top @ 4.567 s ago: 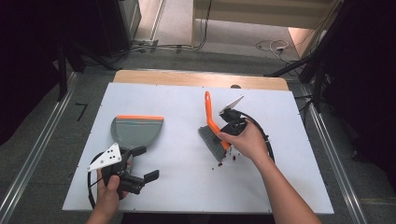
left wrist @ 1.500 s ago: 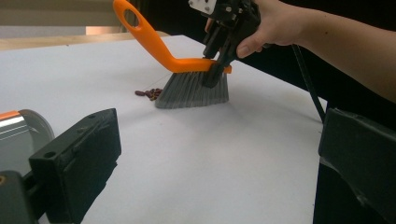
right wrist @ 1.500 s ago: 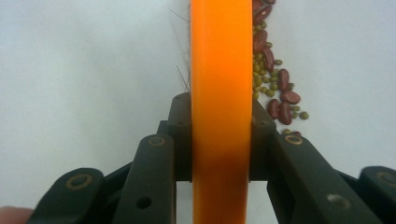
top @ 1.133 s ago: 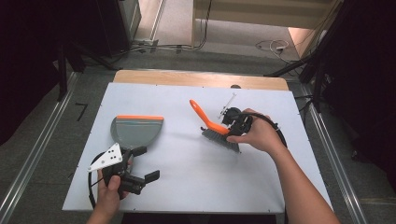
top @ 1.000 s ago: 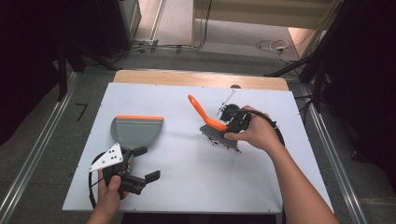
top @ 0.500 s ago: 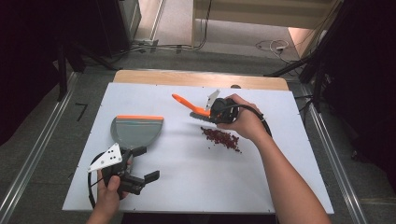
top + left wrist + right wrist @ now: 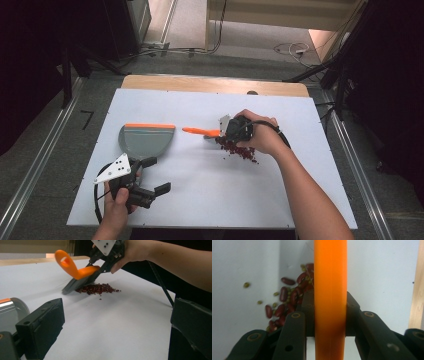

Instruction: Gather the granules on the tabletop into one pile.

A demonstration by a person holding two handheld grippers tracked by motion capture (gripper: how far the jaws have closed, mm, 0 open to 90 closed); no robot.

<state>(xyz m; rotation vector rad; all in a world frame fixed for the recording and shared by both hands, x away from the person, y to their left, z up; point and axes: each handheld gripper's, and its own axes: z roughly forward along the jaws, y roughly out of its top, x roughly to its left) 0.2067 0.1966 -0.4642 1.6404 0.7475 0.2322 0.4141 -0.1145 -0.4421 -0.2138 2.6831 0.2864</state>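
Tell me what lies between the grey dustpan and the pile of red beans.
Bare white table, crossed by the brush's orange handle, in the high view.

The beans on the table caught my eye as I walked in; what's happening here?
A person is sweeping a pile of red beans with an orange-handled brush clamped in the right tool. The bristles rest at the pile's edge. The grey dustpan sits apart on the white table, and the left tool hovers open near it, holding nothing.

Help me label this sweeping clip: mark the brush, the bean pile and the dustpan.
brush (image 7: 82, 272), left gripper view, orange handle.
bean pile (image 7: 96, 288), left gripper view, middle of heap.
dustpan (image 7: 145, 141), high view, grey tray.
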